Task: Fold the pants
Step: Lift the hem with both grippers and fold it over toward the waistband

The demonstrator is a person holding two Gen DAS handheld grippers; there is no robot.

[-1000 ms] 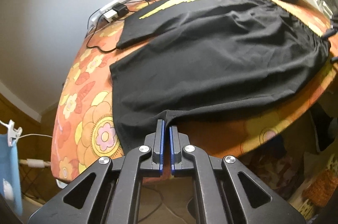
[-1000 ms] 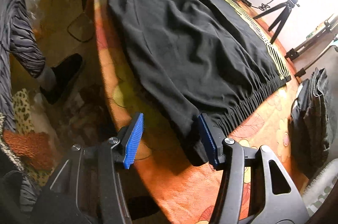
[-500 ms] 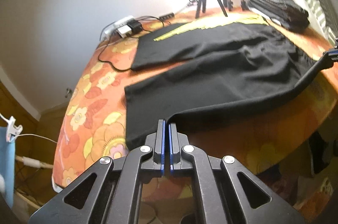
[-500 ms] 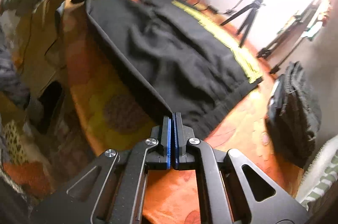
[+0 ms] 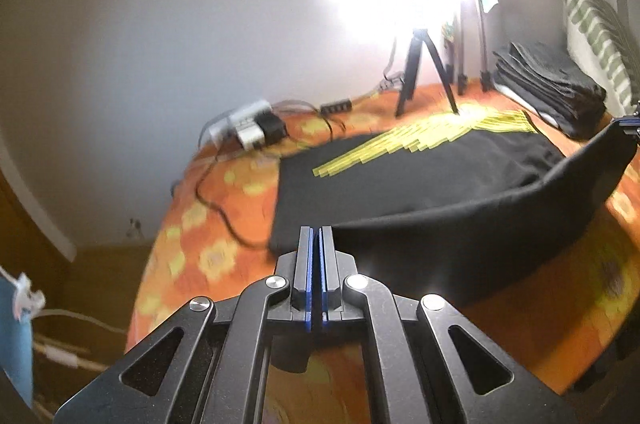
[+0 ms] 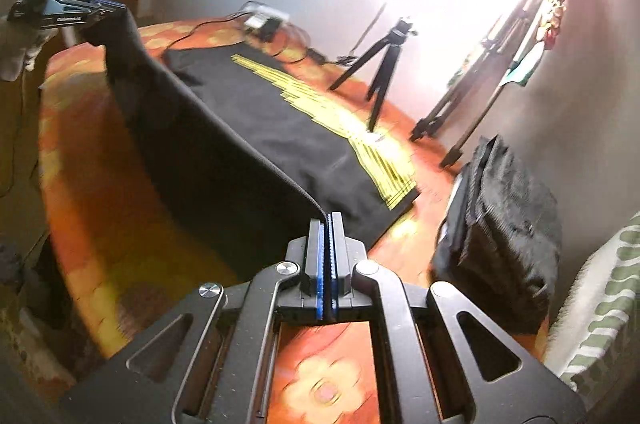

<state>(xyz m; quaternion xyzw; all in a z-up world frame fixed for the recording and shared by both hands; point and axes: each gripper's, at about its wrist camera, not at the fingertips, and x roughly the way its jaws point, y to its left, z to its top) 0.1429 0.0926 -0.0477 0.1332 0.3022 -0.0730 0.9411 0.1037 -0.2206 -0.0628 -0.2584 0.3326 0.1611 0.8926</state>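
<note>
From the left wrist view, the left tongs [image 5: 315,244] are pressed shut on the near hem edge of the black fabric pants with yellow side stripes [image 5: 420,175], which lie along the orange floral-cloth surface [image 5: 224,224]. The near long edge is lifted off the surface and hangs as a taut band across to the right tongs [image 5: 628,124], seen at the right border of the frame, gripping the other end. To fold well, the lifted edge should likely stay evenly taut, with both tongs travelling together toward the striped far edge, so that the near leg lands squarely on the far one without wrinkling. The left tongs are held low and roughly level above the near edge of the surface, pointing across it toward the wall. A dark stack of folded clothes [image 5: 548,83] sits at the far right corner, and a small black tripod [image 5: 420,71] stands at the far edge.

From the right wrist view, the right tongs [image 6: 329,224] are clamped on the waistband end of the pants [image 6: 280,127]. The raised edge runs from them up to the left tongs [image 6: 108,5], held in a pale-gloved hand [image 6: 16,51] at the far left. The right tongs are tilted slightly downward, above the near edge of the surface [image 6: 328,384]. The striped leg lies flat behind the lifted edge; lowering both ends at once should keep the fold straight.
</note>
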